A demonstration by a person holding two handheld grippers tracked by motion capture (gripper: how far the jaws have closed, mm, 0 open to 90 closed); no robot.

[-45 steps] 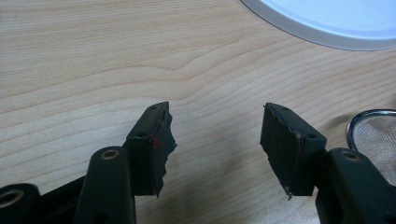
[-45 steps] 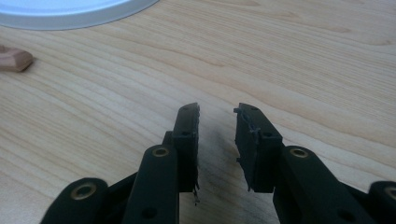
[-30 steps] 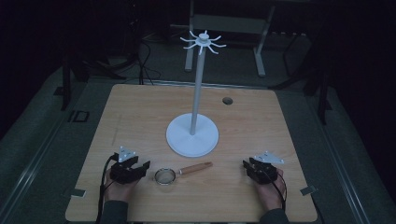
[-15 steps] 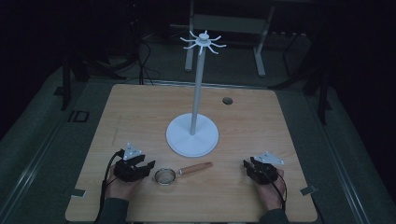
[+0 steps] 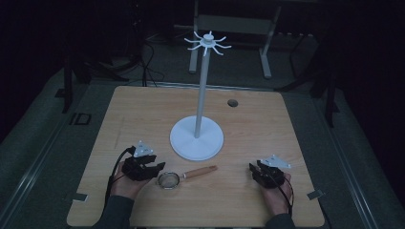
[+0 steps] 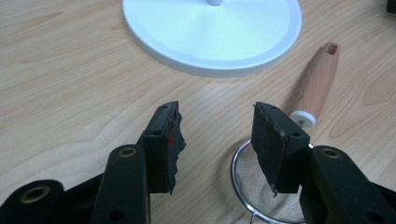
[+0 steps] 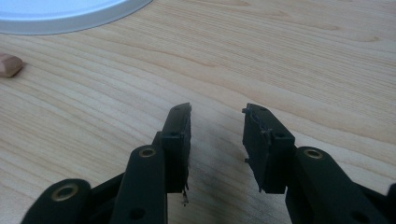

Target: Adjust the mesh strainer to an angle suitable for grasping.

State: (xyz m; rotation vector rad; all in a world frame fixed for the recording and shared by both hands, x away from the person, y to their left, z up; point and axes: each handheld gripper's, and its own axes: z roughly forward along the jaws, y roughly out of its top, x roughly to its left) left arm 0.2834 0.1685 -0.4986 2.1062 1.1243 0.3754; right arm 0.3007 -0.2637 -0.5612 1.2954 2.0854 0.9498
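the small strainer (image 5: 169,180) lies flat on the table (image 5: 143,109), untouched, between your two hands and just in front of the white stand's (image 5: 197,142) round base; nothing hangs from the hooks up top, so if hanging is the aim, all of it is left. it has a thin metal rim, fine mesh and a smooth pale wood handle with a hole at the end. your left gripper (image 6: 217,135) hovers wide over its rim, holding nothing; your right gripper (image 7: 217,135) is also apart, over bare wood grain
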